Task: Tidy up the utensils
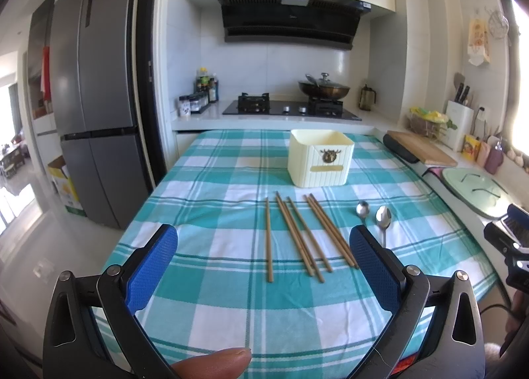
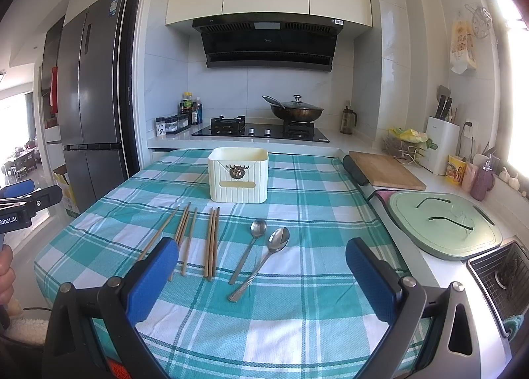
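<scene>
Item 1, cream utensil holder (image 2: 238,174): ribbed box with a dark emblem on its front, standing upright on the teal checked tablecloth (image 2: 297,329) at 12 o'clock from both grippers. No utensil shows above its rim; its inside is not visible.

Item 2, wooden chopsticks (image 1: 299,236): six sticks lying flat between the holder and the left gripper, in loose groups: one alone at the 9 o'clock side, three together in the middle, a close pair at the 3 o'clock side. In the left wrist view they lie at 12 to 1 o'clock from the camera.

Item 3, two metal spoons (image 2: 261,251): flat on the cloth, bowls toward the holder, handles toward the camera, just beside the chopsticks on their 3 o'clock side. They lie near each other but apart.

Item 4, left gripper (image 1: 263,245): blue pads spread wide, holding nothing, above the cloth short of the chopsticks.

Item 5, right gripper (image 2: 263,258): pads likewise spread wide and empty, framing the spoons.

Status, as a judgement: nothing appears sorted yet. All six chopsticks and both spoons remain on the cloth and are left to be placed in the holder.
</scene>
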`<act>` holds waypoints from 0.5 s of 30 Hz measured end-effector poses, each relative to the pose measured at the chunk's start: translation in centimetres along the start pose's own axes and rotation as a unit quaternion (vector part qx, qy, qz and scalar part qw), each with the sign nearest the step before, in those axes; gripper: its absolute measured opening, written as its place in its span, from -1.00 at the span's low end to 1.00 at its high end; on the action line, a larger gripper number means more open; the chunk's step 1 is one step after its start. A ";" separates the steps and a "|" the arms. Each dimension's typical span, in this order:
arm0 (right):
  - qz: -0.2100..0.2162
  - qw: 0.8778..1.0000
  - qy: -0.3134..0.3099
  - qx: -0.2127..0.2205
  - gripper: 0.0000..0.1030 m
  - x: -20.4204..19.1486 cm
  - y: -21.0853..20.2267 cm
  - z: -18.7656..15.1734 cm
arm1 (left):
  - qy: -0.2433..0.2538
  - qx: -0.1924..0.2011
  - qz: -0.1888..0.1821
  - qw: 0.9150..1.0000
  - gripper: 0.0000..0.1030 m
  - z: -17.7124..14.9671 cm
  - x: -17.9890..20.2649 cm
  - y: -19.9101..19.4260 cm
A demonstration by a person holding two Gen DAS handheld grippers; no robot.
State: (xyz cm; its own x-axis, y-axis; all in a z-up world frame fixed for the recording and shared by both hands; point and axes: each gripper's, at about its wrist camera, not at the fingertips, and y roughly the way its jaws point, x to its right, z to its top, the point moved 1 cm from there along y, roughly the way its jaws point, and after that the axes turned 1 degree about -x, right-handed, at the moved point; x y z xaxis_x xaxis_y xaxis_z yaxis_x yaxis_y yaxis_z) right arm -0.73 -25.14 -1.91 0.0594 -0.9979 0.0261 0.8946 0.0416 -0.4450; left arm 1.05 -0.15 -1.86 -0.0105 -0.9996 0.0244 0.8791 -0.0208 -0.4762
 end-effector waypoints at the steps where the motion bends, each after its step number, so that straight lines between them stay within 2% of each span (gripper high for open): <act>1: 0.000 1.000 0.001 -0.002 1.00 0.1 0.1 -0.1 | -0.001 -0.002 0.000 1.000 1.00 -0.1 0.0 0.1; 8: -0.002 1.000 0.005 -0.023 1.00 0.5 1.4 -0.7 | -0.016 -0.038 -0.006 0.999 0.99 -0.6 -0.8 2.0; 11: -0.011 0.999 0.004 -0.045 1.00 0.7 2.8 -0.9 | -0.024 -0.070 -0.013 0.997 1.00 -1.0 -1.4 3.8; 15: -0.017 0.995 0.019 -0.097 1.00 2.0 6.0 -1.8 | -0.040 -0.116 -0.023 0.992 0.99 -1.4 -2.3 6.7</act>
State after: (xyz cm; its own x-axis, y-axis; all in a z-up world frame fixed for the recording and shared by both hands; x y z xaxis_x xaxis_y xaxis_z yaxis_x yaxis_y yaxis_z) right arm 3.94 -27.00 -6.10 0.0105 -0.9999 0.0123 0.7934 0.0008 -0.6087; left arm 6.29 1.96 -6.33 -0.0019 -0.9933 0.1155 0.7449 -0.0785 -0.6625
